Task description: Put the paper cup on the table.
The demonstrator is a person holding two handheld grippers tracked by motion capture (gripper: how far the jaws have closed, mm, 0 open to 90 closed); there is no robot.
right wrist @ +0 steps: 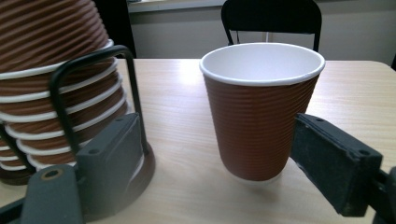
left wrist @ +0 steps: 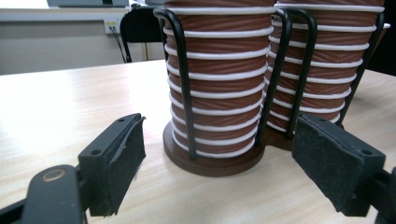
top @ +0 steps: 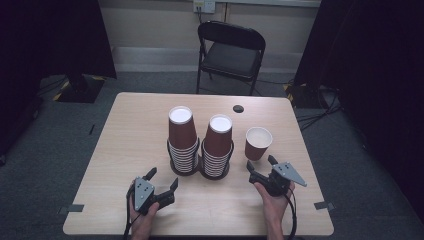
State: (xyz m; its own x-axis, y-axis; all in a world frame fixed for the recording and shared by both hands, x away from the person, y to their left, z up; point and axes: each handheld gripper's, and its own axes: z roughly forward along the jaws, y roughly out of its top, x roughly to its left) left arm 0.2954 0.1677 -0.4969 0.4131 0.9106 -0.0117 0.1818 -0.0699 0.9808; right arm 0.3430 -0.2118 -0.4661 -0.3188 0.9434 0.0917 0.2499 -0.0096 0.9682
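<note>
Right gripper [top: 261,169] released, jaws spread, nothing between. Single cup [right wrist: 261,109] upright, mouth up, just ahead, nearer this hand, axis vertical. Stacked cups in wire holder [right wrist: 70,98] close beside its left jaw; bare table [right wrist: 355,88] right. Left gripper [top: 163,181] also released, facing holder.

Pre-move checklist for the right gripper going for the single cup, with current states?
1. Single paper cup upright, mouth up, standing on the table: ok.
2. Right gripper open, nothing between its fingers: ok.
3. Cup lined up between the fingers in the right gripper view: ok, though the fingers are not yet around it.
4. Gap between the cup and the nearer cup stack in its wire holder: ok, they stand apart.
5. Left gripper open and short of the other cup stack: ok.
6. Cup empty: ok, white inside and nothing seen in it.
</note>
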